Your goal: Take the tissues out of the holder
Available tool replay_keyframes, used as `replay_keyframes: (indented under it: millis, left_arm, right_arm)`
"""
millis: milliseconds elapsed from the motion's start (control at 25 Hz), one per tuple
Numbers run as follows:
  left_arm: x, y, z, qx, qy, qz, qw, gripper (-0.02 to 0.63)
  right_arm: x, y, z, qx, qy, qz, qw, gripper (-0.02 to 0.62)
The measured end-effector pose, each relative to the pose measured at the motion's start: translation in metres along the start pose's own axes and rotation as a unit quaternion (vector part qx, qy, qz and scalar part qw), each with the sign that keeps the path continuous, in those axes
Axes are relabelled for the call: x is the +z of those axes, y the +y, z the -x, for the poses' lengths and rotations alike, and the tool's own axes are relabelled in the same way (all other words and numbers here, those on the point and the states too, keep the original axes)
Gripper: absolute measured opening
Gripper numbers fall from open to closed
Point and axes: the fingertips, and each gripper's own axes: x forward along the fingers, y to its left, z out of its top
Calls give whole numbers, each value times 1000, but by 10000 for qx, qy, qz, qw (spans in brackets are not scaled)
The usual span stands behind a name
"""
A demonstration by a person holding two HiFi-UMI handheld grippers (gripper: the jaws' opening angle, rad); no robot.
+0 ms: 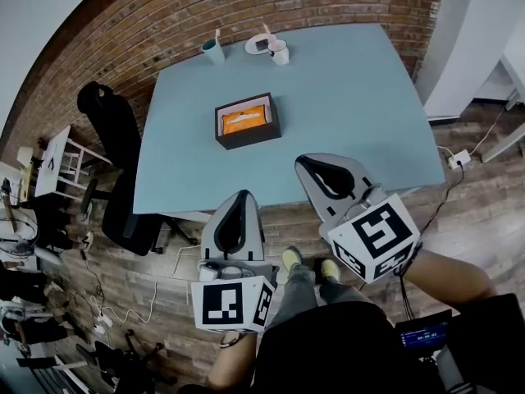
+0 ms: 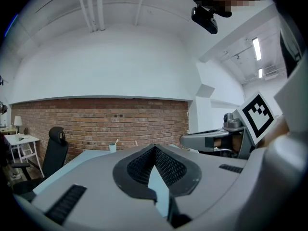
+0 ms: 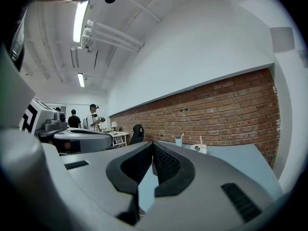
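Tissues [image 1: 244,120], an orange pack, sit in the dark holder [image 1: 248,139]; left gripper [image 1: 244,194] and right gripper [image 1: 301,162] jaws closed, empty.

The left tool [image 1: 243,194] and the right tool [image 1: 303,161] have smooth pale grey shells. Each has a black teardrop-shaped opening lined with dotted black pads. Each carries a white cube with black square markers, the left cube [image 1: 232,304] and the right cube [image 1: 373,238]. Thin dark cables [image 1: 404,292] hang below the right cube. The person wears grey trousers [image 1: 299,290], yellow-green shoes [image 1: 291,258] and a dark top [image 1: 344,347].
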Motion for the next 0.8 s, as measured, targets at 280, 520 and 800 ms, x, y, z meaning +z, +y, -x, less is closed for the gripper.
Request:
replay_keyframes:
  millis: [280,520,800]
  left_arm:
    - [-1,8,-11,-190,-23,28,9998,2]
    - [-2,28,-19,-280,-52,51,9996,2]
    - [-9,59,-32,-453,-66,173,9988,2]
  right_arm:
    - [0,4,-10,-77,38,252,9996,1]
    - [1,7,-30,-154,83,290,9994,1]
    - [-1,11,-56,-342,159,324,9988,0]
